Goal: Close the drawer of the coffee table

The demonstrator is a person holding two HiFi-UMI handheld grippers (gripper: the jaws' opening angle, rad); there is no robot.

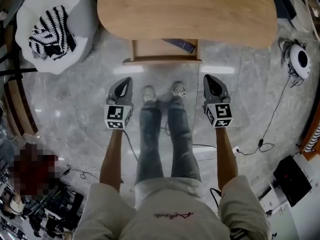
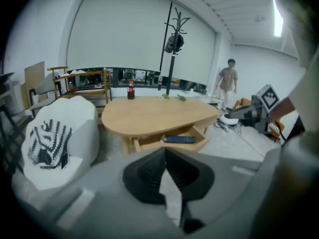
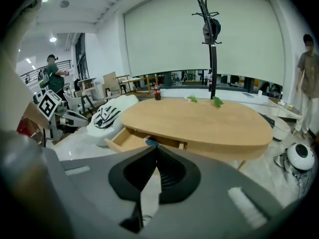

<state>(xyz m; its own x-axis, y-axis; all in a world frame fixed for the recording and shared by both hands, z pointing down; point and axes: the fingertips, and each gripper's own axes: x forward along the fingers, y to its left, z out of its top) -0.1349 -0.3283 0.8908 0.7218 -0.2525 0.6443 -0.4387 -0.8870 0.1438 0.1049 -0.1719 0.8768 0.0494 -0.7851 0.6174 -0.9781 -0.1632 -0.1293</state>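
The oval wooden coffee table (image 1: pixel 185 9) stands ahead of my feet, and its drawer (image 1: pixel 162 51) is pulled out toward me. A dark flat item (image 1: pixel 180 45) lies inside the drawer. My left gripper (image 1: pixel 125 80) hovers over the floor, short of the drawer's left corner, with its jaws shut and nothing between them. To the right of the drawer, my right gripper (image 1: pixel 210 78) is also shut and empty. In the left gripper view the drawer (image 2: pixel 172 142) shows just beyond the closed jaws. In the right gripper view the drawer (image 3: pixel 124 141) sticks out at the table's left.
A white beanbag (image 1: pixel 75 44) with a striped cloth (image 1: pixel 50 26) sits left of the table. A round white robot vacuum (image 1: pixel 300 60) and a cable (image 1: pixel 272 119) lie on the floor at the right. A bottle (image 2: pixel 130 89) stands on the table, with a coat stand (image 2: pixel 171 44) and a person (image 2: pixel 228 81) behind it.
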